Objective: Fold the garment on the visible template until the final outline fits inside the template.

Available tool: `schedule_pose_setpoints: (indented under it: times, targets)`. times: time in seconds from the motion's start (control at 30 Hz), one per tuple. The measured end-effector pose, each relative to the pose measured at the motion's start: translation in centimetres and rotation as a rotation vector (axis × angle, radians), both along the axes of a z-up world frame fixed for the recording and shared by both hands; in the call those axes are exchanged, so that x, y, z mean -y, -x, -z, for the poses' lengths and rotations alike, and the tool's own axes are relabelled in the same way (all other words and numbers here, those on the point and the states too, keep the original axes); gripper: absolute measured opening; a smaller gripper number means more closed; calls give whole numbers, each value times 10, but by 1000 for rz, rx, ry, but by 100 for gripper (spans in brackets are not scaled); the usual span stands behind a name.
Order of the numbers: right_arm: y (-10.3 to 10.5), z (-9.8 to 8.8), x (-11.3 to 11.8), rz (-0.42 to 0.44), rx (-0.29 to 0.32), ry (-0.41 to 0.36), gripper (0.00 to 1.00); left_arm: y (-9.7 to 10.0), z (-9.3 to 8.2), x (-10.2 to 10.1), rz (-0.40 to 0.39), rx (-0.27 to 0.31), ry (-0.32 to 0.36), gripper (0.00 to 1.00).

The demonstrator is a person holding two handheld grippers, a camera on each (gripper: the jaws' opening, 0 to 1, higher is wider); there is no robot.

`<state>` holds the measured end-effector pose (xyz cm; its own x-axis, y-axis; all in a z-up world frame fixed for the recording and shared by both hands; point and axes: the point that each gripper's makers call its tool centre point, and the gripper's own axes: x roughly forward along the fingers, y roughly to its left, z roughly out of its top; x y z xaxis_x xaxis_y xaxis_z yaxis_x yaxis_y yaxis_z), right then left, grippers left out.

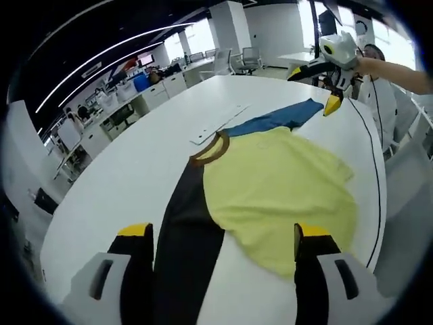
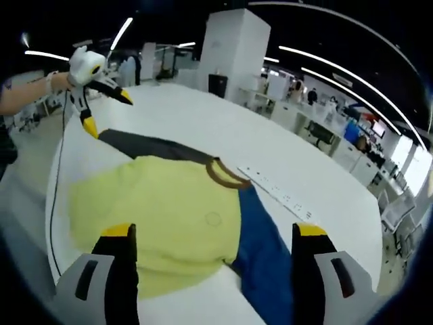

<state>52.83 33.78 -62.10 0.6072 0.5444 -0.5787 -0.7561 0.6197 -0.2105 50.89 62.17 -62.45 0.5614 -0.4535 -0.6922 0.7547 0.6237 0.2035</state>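
A garment lies spread on the white table [image 1: 122, 176]: a yellow body [image 1: 284, 189], a brown collar [image 1: 211, 150], a black part [image 1: 186, 244] and a blue part [image 1: 277, 120]. My left gripper [image 1: 223, 237] hovers open above the black end, its yellow-tipped jaws wide apart and holding nothing. My right gripper [image 2: 213, 233] hovers open over the yellow body [image 2: 155, 210] and the blue part [image 2: 260, 250]. Each gripper appears in the other's view, open and raised above the far end: the right gripper [image 1: 328, 81] and the left gripper [image 2: 101, 101].
A white power strip [image 1: 220, 124] lies on the table beyond the collar, also seen as the power strip [image 2: 277, 189]. A black cable [image 1: 375, 169] follows the table edge. A person's arm [image 1: 399, 74] reaches in. Desks and chairs stand behind.
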Motion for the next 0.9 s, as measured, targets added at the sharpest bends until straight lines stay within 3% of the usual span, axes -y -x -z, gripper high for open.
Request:
schedule_pose_setpoints:
  times: [0.37, 0.9]
  targets:
    - [28, -19, -4, -7, 20, -20, 100, 22, -15, 7, 26, 35, -3, 97]
    - [84, -26, -8, 12, 40, -31, 100, 71, -20, 12, 32, 41, 33, 100]
